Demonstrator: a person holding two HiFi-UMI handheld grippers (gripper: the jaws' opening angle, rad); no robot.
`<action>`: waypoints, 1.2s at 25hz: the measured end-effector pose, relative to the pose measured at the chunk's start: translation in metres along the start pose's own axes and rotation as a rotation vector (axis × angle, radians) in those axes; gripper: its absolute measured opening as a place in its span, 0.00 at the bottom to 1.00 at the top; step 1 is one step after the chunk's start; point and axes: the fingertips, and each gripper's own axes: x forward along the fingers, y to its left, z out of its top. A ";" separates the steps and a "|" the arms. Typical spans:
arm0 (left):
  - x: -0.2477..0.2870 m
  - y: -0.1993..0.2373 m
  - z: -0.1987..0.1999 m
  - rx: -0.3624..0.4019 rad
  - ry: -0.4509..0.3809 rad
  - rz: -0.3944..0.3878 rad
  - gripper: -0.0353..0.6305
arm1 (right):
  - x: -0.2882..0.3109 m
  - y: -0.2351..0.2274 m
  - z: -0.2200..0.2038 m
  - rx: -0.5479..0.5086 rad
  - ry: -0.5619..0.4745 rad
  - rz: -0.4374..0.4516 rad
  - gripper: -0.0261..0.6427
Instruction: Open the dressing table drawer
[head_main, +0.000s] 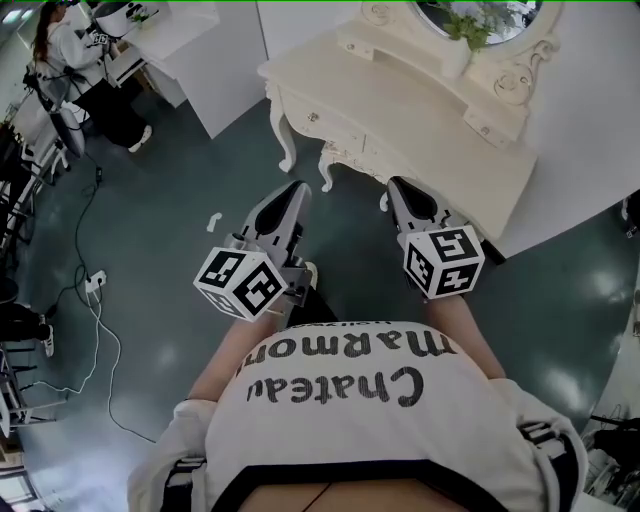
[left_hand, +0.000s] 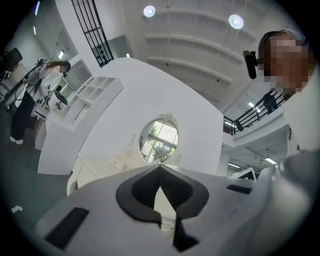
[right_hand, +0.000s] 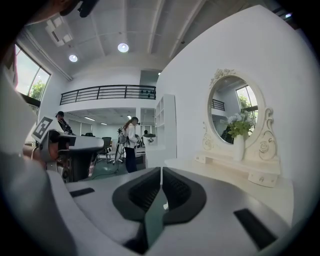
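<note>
The cream dressing table (head_main: 400, 100) stands ahead of me, its front drawer (head_main: 335, 128) shut and fitted with a small knob. An oval mirror (right_hand: 235, 107) and a vase of greenery (right_hand: 239, 147) sit on its raised back shelf, which has small knobbed drawers (right_hand: 262, 178). My left gripper (head_main: 297, 187) hangs over the floor, short of the table's front left legs, jaws together and empty. My right gripper (head_main: 398, 183) is level with it near the table's front edge, also shut on nothing. In the left gripper view the table (left_hand: 95, 167) and mirror (left_hand: 159, 140) lie straight beyond the left gripper (left_hand: 160, 169).
A curved white partition wall (head_main: 590, 150) backs the table. A white shelf unit (head_main: 190, 40) stands at the far left, with a person (head_main: 60, 50) beyond it. Cables and a power strip (head_main: 95, 285) lie on the dark floor at left.
</note>
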 end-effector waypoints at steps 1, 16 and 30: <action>0.007 0.006 0.001 0.000 0.003 -0.007 0.09 | 0.009 -0.003 0.001 0.001 0.001 -0.005 0.08; 0.137 0.170 0.066 -0.007 0.038 -0.053 0.09 | 0.208 -0.053 0.044 0.067 0.011 -0.060 0.08; 0.215 0.259 0.118 -0.016 0.023 -0.113 0.09 | 0.317 -0.077 0.088 0.051 -0.011 -0.101 0.08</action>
